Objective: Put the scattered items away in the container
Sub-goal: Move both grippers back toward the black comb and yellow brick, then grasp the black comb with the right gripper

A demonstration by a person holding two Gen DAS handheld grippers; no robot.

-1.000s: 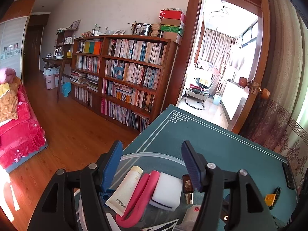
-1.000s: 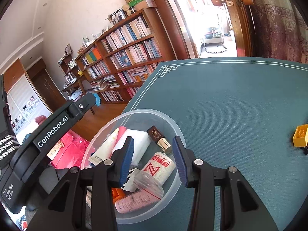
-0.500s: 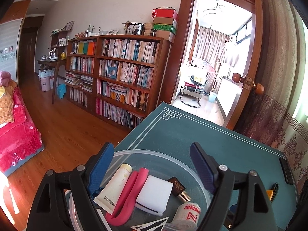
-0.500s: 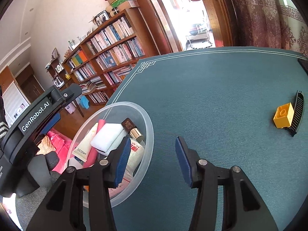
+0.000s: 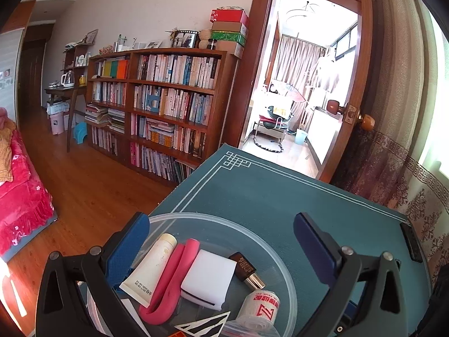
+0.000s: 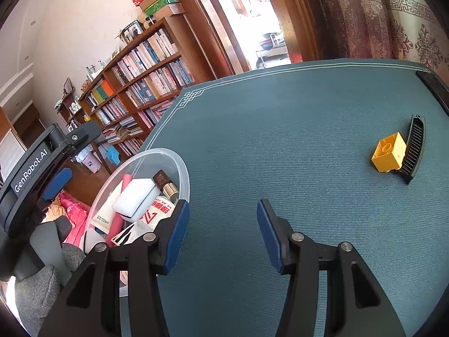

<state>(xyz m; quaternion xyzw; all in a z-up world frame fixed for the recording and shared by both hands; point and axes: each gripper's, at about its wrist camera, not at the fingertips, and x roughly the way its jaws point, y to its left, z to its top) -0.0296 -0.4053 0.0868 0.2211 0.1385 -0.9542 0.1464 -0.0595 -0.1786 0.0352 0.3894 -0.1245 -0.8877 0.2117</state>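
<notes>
both tongs are spread wide and empty, left gripper (image 5: pixel 221 241) hanging right over the clear bowl (image 5: pixel 261 238) of stuff, right gripper (image 6: pixel 221 231) beside it with the yellow block (image 6: pixel 388 151) and black comb (image 6: pixel 414 147) well ahead to its right

A yellow block (image 6: pixel 388 151) touches a black comb (image 6: pixel 413 148), well apart from the filled clear bowl (image 6: pixel 183 168).

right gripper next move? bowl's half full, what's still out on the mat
Probably carry the open, empty right gripper forward and right toward the yellow block, which lies on the green mat against the black comb. Both remain outside the clear bowl; the block looks the easier grasp.
</notes>
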